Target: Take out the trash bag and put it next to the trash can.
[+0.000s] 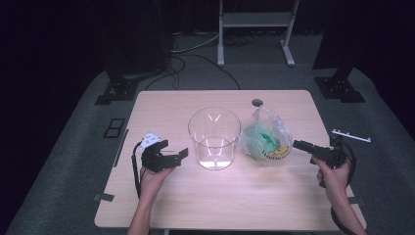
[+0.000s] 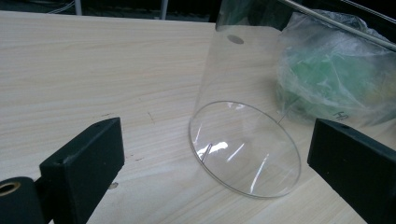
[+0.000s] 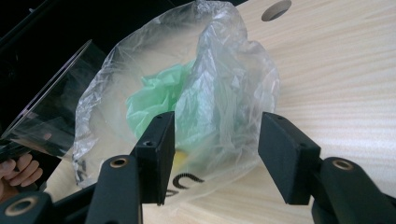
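Nearest to the person, the right claw (image 3: 212, 156) stands with its jaws well apart and nothing between them, aimed at the clear plastic bag (image 3: 187, 93) and just short of its skin. The left claw (image 1: 169, 155) is likewise spread wide and empty, pointed at the foot of the clear tub (image 2: 245, 144) that stands upright at mid-counter (image 1: 220, 196).

The bag sits on the counter just right of the tub, pressed close to its wall or touching it; I cannot tell which. Its film looks thin, crinkly and slack, so I judge it very light, soft and a little slippery; a pinch on a flat patch would likely slide or merely gather film. Inside lies a crumpled green wad (image 3: 159, 95) with something yellow under it, and these give the bag its bulk but no stiffness. The best hold, to my eye, is the twisted neck at the top, where the film bunches into a firm tuft, or a thick fold near it.

As for its lie, the bag is a squat mound with the neck pointing up and toward the far edge, so its long axis runs from the counter up through that neck, leaning slightly away. Beyond it, a round cable hole (image 1: 257, 103) marks the far side of the counter.
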`<state>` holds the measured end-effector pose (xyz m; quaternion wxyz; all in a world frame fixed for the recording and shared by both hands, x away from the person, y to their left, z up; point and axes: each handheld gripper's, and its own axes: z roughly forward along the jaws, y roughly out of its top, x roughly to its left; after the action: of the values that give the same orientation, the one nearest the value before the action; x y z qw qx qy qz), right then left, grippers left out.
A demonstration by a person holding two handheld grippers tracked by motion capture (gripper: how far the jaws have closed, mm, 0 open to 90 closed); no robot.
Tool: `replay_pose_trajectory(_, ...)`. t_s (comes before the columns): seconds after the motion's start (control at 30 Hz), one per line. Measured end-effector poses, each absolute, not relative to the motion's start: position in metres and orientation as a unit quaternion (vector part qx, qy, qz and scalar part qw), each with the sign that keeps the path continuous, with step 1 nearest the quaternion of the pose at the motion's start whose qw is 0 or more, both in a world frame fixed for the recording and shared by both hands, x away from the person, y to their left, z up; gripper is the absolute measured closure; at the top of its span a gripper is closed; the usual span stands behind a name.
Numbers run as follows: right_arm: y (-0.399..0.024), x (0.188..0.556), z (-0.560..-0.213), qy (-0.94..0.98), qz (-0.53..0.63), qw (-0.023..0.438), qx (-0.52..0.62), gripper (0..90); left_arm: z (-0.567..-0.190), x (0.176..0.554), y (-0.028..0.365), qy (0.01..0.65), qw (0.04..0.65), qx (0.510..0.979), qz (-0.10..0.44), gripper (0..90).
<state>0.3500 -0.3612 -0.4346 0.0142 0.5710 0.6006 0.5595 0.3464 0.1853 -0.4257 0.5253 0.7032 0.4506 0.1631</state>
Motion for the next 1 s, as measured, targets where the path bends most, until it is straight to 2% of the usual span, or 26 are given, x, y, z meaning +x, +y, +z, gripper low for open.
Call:
replay_pose_trajectory(0.87, -0.359, 0.308, -0.463, 0.607, 0.565, 0.026, 0.558, 45.6, -0.425, 0.345, 0.187, 0.453, 0.527, 0.700, 0.165, 2.7)
replay_pose_trajectory(1.0, -0.361, 0.293, -0.467, 0.596, 0.576, 0.040, 0.558, 45.0, -0.425, 0.345, 0.186, 0.453, 0.529, 0.699, 0.164, 2.7)
